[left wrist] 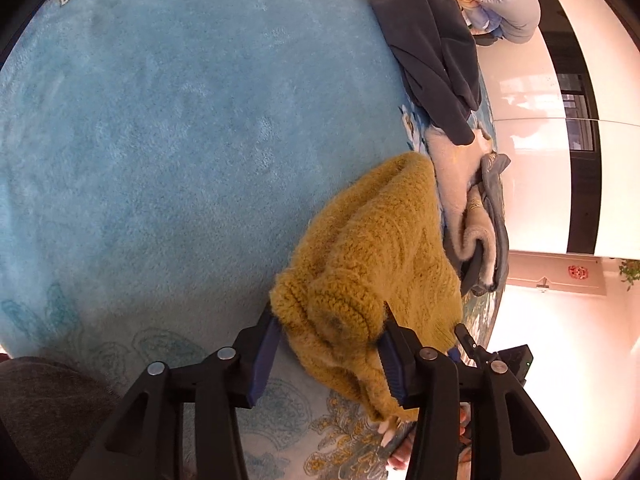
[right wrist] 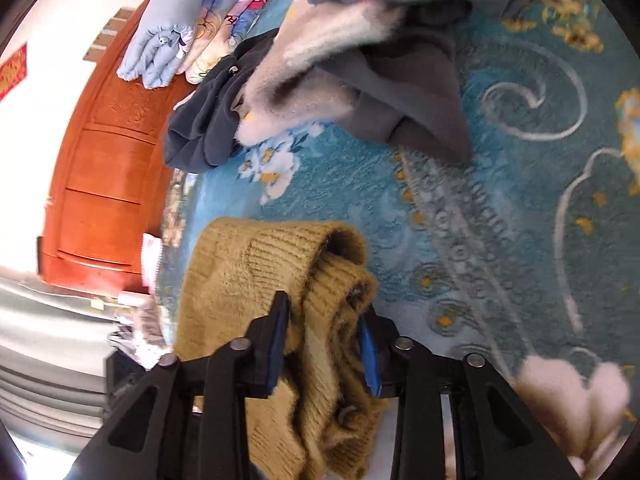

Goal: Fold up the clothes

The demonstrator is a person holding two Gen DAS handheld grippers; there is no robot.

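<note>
A mustard-yellow knit sweater (left wrist: pixel 372 248) lies bunched on the blue carpet (left wrist: pixel 160 140). My left gripper (left wrist: pixel 328 320) is shut on a thick fold of its ribbed edge, the blue pads pressing both sides. In the right wrist view my right gripper (right wrist: pixel 324 316) is shut on another bunched fold of the same sweater (right wrist: pixel 256 264), which hangs down between the fingers. Part of my right gripper (left wrist: pixel 476 352) shows at the left view's lower right, beside the sweater.
A dark grey garment (left wrist: pixel 432 48) and a pale pink fluffy one (left wrist: pixel 456 184) lie heaped beyond the sweater; they also show in the right view (right wrist: pixel 360 60). Folded light-blue bedding (right wrist: pixel 168 40) and a red-brown wooden cabinet (right wrist: pixel 108 184) stand at the carpet's edge.
</note>
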